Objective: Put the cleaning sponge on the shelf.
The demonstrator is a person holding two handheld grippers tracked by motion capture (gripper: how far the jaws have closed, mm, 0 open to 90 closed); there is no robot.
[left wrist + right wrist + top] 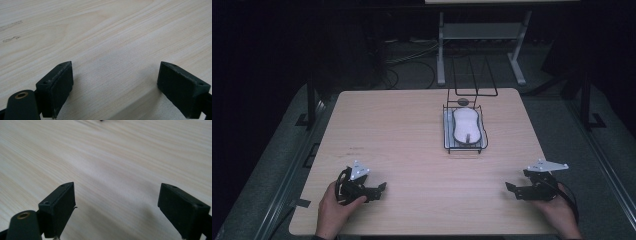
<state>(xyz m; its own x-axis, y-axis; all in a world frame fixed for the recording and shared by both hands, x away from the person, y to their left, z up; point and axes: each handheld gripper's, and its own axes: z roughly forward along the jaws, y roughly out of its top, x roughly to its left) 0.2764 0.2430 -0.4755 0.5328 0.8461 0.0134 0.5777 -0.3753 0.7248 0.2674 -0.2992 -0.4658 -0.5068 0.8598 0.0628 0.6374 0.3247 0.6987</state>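
Table: light wood table [412, 130], both your hands parked near the edge closest to you, one toward each front corner.
Left tongs: your left tongs [379, 189] sit low over the table at the front left, tips pointing in toward the middle. From the left gripper view [115, 82] the two black pads are spread wide with nothing but bare wood between them.
Right tongs: your right tongs [509, 188] are at the front right, tips also pointing inward, so the two pairs face each other with a wide stretch of table between. The right gripper view [116, 203] shows the pads wide apart too, nothing pinched, just wood grain and a soft shadow underneath.
Hands: your left hand [332, 207] wraps its tongs from behind; your right hand [557, 212] does the same on the other side, with a cable looping off past the wrist.
Rack: small black wire rack [447, 127] sits on the far right-of-centre part of the table, well away from both tongs. It has a tall wire frame standing up at its back.
Mouse: white computer mouse [466, 126] is lying inside that rack, long way running front to back, not touched by anything.
Small dark thing: there's a little dark round bit [462, 101] at the back end of the rack, too small for me to tell what it is.
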